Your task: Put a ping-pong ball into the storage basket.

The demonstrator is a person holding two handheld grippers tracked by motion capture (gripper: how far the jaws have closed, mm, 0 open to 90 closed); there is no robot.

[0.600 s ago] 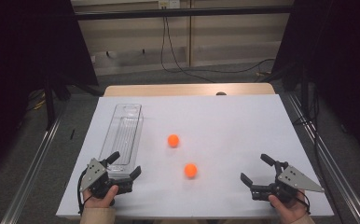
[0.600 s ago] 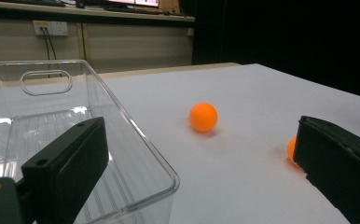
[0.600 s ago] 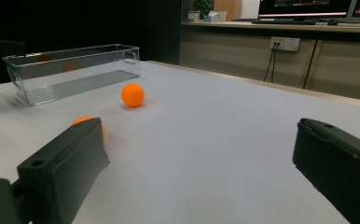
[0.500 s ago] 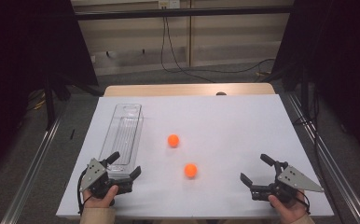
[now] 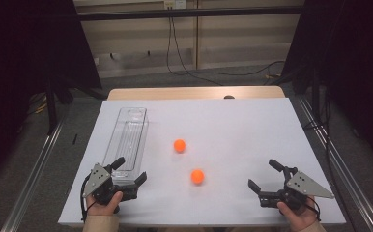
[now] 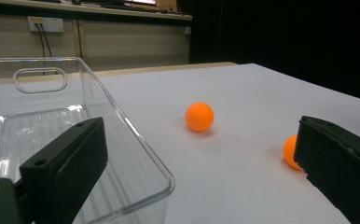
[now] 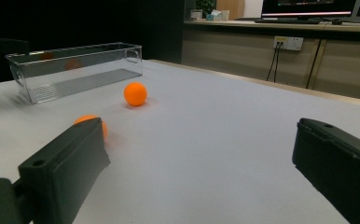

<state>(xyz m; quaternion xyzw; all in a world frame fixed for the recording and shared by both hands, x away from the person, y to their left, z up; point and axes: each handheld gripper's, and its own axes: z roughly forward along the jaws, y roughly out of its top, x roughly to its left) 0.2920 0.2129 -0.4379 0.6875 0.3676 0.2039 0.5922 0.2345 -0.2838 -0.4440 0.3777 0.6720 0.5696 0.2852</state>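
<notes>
Two orange balls lie on the white table: one [image 5: 179,145] mid-table, the other [image 5: 197,176] nearer the front edge. A clear plastic tray [image 5: 128,140] stands lengthwise on the left with nothing inside. My left gripper [image 5: 130,170] rests open at the tray's near end, nothing between its jaws. In the left gripper view the tray's [image 6: 136,154] corner sits between the jaws, with one ball [image 6: 199,116] ahead and the other [image 6: 290,151] half hidden behind the right jaw. My right gripper [image 5: 264,175] rests open at the front right; its view shows both balls [image 7: 135,94] [image 7: 96,122] and the tray [image 7: 75,70].
The white table top [image 5: 242,130] ends at a wooden strip [image 5: 194,93] along the far side. Metal rails [image 5: 39,164] run down both sides of the table. Cables lie on the floor beyond.
</notes>
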